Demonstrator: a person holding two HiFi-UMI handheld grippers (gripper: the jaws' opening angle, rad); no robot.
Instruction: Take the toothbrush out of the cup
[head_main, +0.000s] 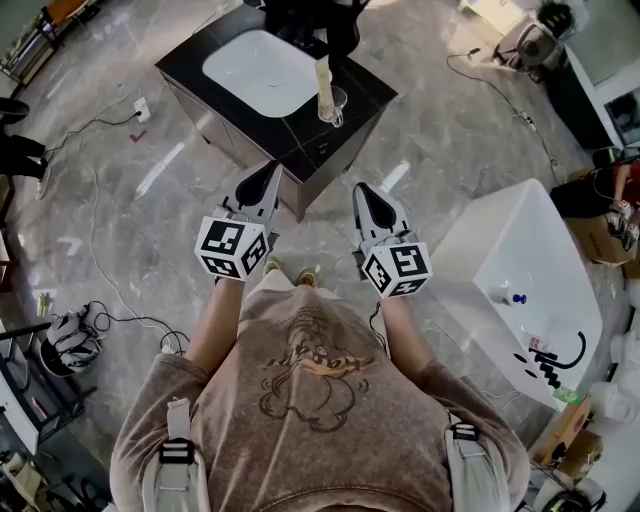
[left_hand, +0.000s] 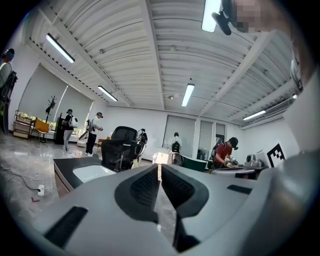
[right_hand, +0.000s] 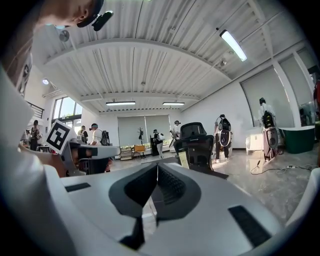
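Both claws aimed at the counter, toothbrush waiting in its cup.
The white left gripper (head_main: 270, 170) and white right gripper (head_main: 361, 190) point side by side at the black-topped vanity (head_main: 315, 140), well apart from it. Each claw is pressed together on nothing, which looks like an approach. One cream toothbrush (head_main: 323, 80) stands upright in one clear glass cup (head_main: 336, 105) beside one white basin (head_main: 262, 72); two grippers, both free.
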